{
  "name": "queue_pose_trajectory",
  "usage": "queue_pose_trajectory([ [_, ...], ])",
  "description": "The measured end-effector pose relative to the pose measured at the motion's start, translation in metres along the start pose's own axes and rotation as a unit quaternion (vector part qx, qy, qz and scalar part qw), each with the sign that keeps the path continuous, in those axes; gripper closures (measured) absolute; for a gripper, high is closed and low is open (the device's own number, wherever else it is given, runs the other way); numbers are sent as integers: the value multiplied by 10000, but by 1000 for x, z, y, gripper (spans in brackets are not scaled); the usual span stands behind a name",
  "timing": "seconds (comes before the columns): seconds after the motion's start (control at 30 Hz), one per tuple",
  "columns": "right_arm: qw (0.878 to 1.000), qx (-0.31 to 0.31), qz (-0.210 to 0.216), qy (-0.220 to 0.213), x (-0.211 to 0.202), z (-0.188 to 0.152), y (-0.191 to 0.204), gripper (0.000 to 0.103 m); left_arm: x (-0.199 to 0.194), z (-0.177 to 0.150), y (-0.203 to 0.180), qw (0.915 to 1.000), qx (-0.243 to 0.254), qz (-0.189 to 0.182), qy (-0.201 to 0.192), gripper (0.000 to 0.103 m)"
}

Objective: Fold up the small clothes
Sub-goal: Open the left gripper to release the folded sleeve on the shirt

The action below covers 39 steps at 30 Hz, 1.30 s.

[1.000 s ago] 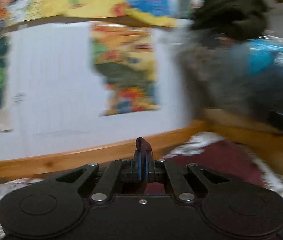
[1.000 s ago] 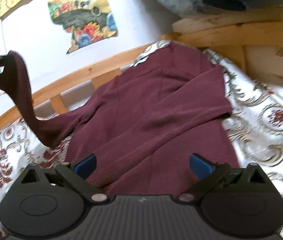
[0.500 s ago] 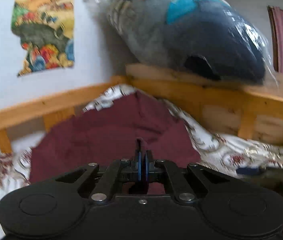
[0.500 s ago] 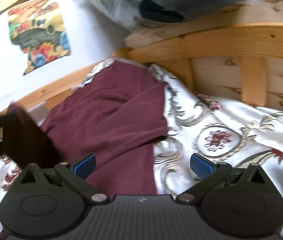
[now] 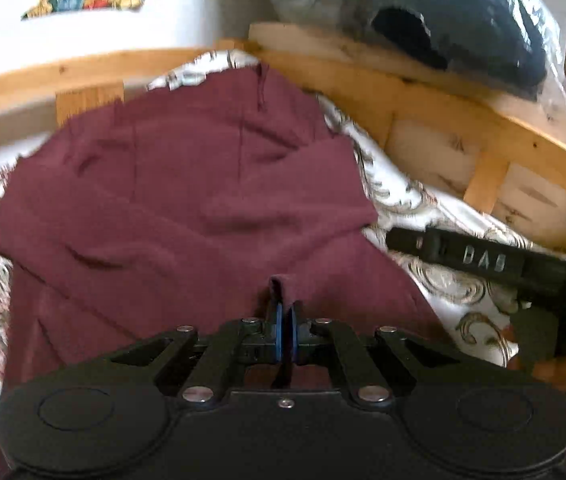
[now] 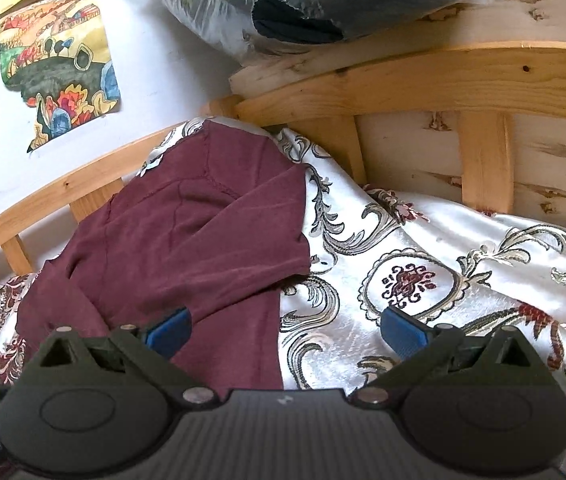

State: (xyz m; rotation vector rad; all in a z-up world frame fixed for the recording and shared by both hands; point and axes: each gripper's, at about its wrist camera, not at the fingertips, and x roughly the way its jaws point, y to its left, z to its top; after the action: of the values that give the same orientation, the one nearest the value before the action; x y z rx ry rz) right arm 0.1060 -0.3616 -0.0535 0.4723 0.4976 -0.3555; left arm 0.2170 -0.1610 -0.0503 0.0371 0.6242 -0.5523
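One bed (image 6: 435, 280), covered by a white sheet with red and grey scrollwork, fills the ground under both grippers. One wooden frame (image 6: 403, 76) of pale rails and slats runs round its far sides. One plastic-wrapped bundle (image 5: 423, 8) of dark and grey fabric sits on the frame's top rail, ahead and above. One maroon garment (image 5: 171, 200) lies spread on the sheet straight ahead of the left gripper (image 5: 285, 320), reaching to the far rail; in the right wrist view it lies ahead and to the left, with one sleeve folded across its body. Two painted pictures (image 6: 59, 64) hang on the white wall beyond, up to the left of the right gripper (image 6: 283, 330) — the second shows only at the corner.

Two grippers: the left one's blue pads are nearly together, parting slightly, with a small fold of the garment pinched between them. The right one stands wide apart over the garment's edge and the sheet, holding nothing — its black body shows at the right in the left wrist view.
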Motion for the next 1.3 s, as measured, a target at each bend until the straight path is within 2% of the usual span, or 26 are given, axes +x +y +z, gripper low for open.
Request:
queue_pose_trajectory([
  [0.07, 10000, 2, -9, -16, -1, 1, -1, 0, 3, -3, 1, 9997, -29, -110, 197, 87],
  [0.13, 10000, -8, -22, -38, -2, 2, -1, 0, 4, -7, 2, 9991, -48, -233, 344, 73],
  [0.27, 10000, -63, -42, -43, -3, 2, 0, 0, 1, -16, 6, 9971, -144, -435, 605, 59],
  [0.33, 9999, -111, -55, -26, -3, 1, 1, 0, -7, -20, 8, 9967, -211, -463, 628, 44],
  [0.43, 9998, -191, -57, 12, -3, 0, 3, 0, -28, -24, 13, 9975, -171, -498, 475, 29],
  [0.6, 9986, -516, -20, 89, -2, -3, 14, 0, -57, -27, 28, 9985, -217, -302, 406, 19],
  [0.73, 9955, -921, 77, 202, -5, -6, 25, 0, -81, -33, 40, 9995, -16, 68, 317, 5],
  [0.8, 9921, -1152, 208, 453, -5, -7, 30, 0, -93, -37, 47, 9990, 209, 283, 258, 1],
  [0.87, 9863, -1392, 328, 816, -3, -9, 37, 0, -99, -43, 53, 9970, 472, 493, 357, 1],
  [1.07, 9724, -1943, 737, 1063, -15, -14, 57, 0, -99, -71, 68, 9820, 1422, 798, 956, 1],
  [1.17, 9567, -2469, 1014, 1163, -23, -20, 69, 0, -88, -83, 73, 9727, 1744, 1077, 1086, 1],
  [1.3, 9241, -3334, 1179, 1452, -34, -43, 85, 0, -70, -90, 81, 9654, 1835, 1359, 1259, 1],
])
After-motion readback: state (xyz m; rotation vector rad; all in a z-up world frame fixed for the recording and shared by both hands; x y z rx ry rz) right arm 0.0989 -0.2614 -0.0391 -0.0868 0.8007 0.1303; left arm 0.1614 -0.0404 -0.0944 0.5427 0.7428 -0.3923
